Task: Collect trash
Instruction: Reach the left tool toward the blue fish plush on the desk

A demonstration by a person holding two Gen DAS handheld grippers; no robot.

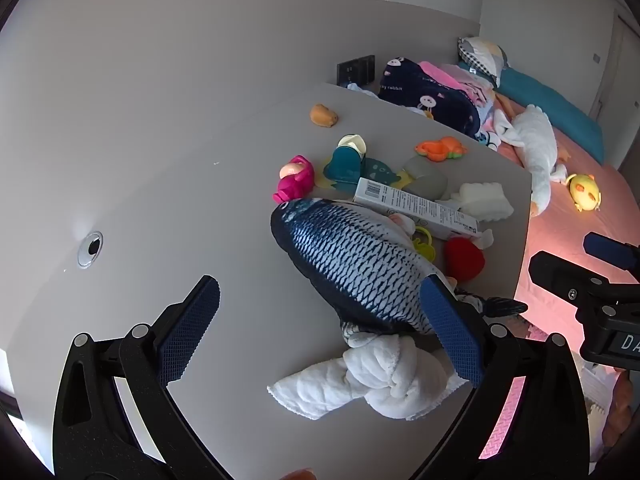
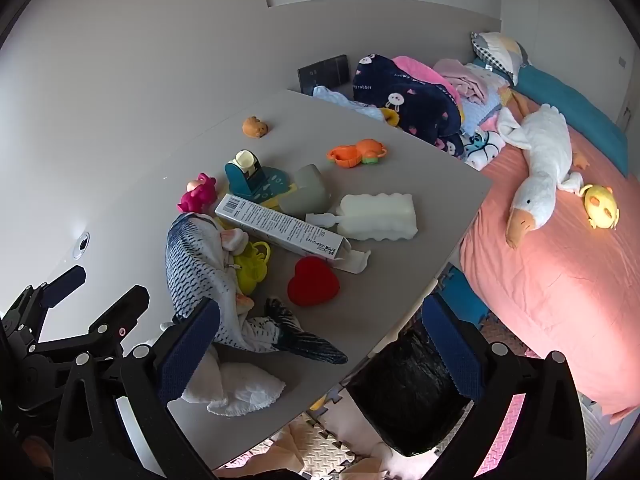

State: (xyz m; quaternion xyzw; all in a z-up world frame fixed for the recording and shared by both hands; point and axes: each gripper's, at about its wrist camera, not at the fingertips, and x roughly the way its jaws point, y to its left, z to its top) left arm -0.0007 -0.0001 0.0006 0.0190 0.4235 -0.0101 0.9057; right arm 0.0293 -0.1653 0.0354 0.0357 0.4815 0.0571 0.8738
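Observation:
A long white cardboard box [image 1: 416, 204] [image 2: 280, 226] with an open end flap lies among toys on the grey table [image 1: 160, 184] [image 2: 400, 300]. A knotted white cloth [image 1: 380, 380] [image 2: 236, 388] sits at the table's near edge, partly under a blue plush fish [image 1: 352, 264] [image 2: 208, 276]. My left gripper [image 1: 324, 332] [image 2: 106, 284] hangs open above the fish's tail and the cloth, holding nothing. My right gripper [image 2: 320, 356] [image 1: 568, 254] is open and empty over the table's front corner. Just below the corner stands a bin lined with a black bag [image 2: 408, 392].
On the table lie a red heart [image 2: 312, 282], a white sponge [image 2: 380, 216], a grey block [image 2: 308, 192], orange, pink, yellow and teal toys. To the right is a pink bed [image 2: 552, 280] with a plush goose [image 2: 536, 168] and blankets. Foam mats cover the floor.

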